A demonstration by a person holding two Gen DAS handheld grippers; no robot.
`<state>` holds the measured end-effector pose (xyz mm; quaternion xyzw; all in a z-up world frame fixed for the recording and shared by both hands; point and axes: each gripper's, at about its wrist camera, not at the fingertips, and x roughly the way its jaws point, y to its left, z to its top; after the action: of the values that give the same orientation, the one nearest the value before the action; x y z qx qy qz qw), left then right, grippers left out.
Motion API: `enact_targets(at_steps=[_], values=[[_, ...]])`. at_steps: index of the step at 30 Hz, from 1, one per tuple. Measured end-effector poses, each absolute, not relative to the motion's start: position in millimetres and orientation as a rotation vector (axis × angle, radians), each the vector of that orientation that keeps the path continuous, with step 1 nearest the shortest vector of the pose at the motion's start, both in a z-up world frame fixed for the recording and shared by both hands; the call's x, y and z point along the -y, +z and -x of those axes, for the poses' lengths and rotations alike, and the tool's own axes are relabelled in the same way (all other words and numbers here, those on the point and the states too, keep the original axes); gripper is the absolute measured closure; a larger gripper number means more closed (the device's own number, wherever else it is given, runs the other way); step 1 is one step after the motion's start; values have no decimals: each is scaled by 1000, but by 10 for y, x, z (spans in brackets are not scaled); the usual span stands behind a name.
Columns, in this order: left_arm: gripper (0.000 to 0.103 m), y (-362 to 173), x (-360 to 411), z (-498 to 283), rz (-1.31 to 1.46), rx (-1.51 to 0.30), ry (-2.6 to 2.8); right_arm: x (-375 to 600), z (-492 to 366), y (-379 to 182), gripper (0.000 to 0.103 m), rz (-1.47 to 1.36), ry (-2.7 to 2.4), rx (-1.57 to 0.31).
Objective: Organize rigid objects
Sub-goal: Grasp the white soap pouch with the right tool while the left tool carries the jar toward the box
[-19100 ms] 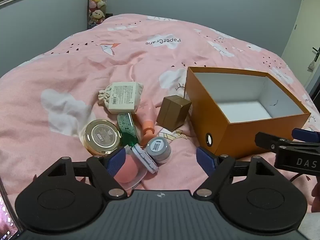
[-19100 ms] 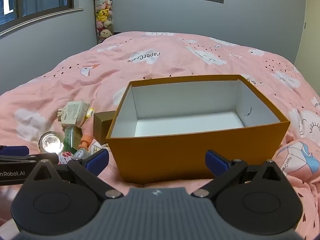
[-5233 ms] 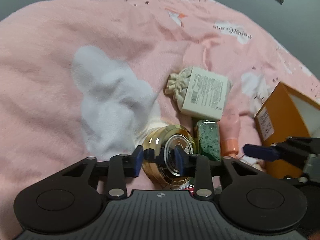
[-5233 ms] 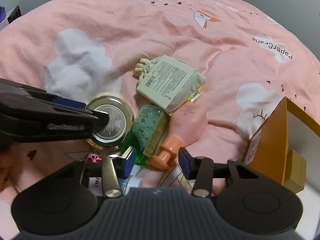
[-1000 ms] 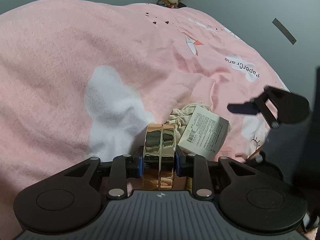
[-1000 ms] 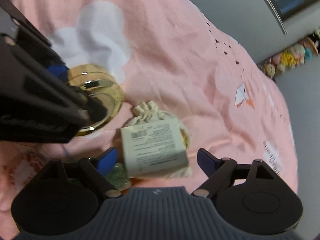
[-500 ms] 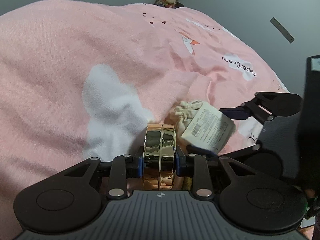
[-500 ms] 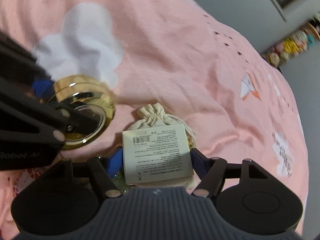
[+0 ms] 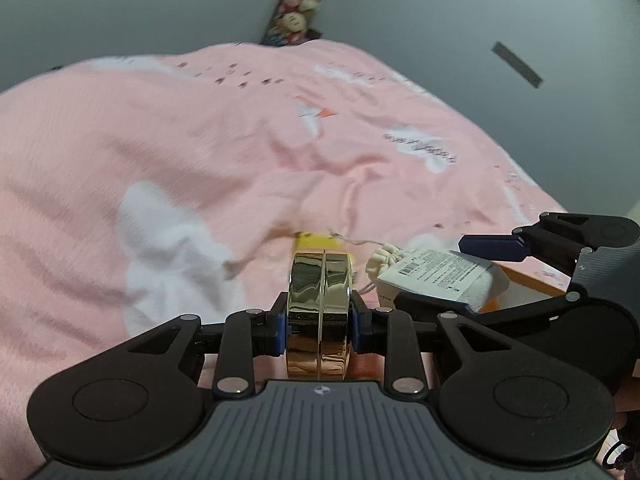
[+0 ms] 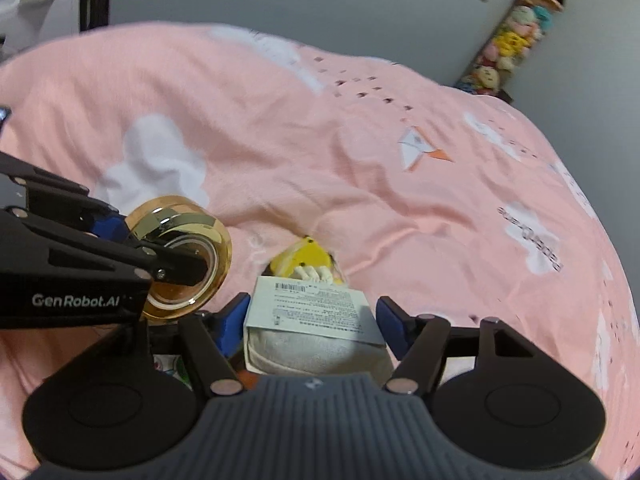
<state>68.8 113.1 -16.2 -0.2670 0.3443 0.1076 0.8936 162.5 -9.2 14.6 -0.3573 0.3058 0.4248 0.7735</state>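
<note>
The left gripper (image 9: 319,330) has its jaws squeezed tight on a round gold tin (image 9: 319,308). The tin stands on its edge between the two blue pads, one flat face against each pad. In the right wrist view the same gold tin (image 10: 182,256) is up in the air off the bed, out to the left of the right jaws, with the black arm of the left gripper (image 10: 120,248) reaching across to hold it.

The right gripper (image 10: 314,322) has its jaws pressed against a small cloth pouch (image 10: 316,340) with a white printed label on top. The pouch sits right between the two blue pads and fills the gap, and each pad touches one side. In the left wrist view the pouch (image 9: 436,276) is to the right of the left jaws and a bit ahead of them, with the right gripper (image 9: 464,276) around it.

Just past the front of the pouch a yellow thing (image 10: 304,258) pokes out of the pink bed cover (image 10: 320,140). It is too hidden to tell what it is. An orange box (image 9: 532,284) edge shows behind the pouch, far right of the left jaws. Soft toys (image 10: 508,40) are stacked in the far corner by the grey wall.
</note>
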Motion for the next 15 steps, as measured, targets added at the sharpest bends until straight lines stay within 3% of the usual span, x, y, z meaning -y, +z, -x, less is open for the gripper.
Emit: enact_targets(at_steps=[15], values=[[71,315,-633,-903,547,-679,-40,1212,-1692,921,36,543,762,-649]])
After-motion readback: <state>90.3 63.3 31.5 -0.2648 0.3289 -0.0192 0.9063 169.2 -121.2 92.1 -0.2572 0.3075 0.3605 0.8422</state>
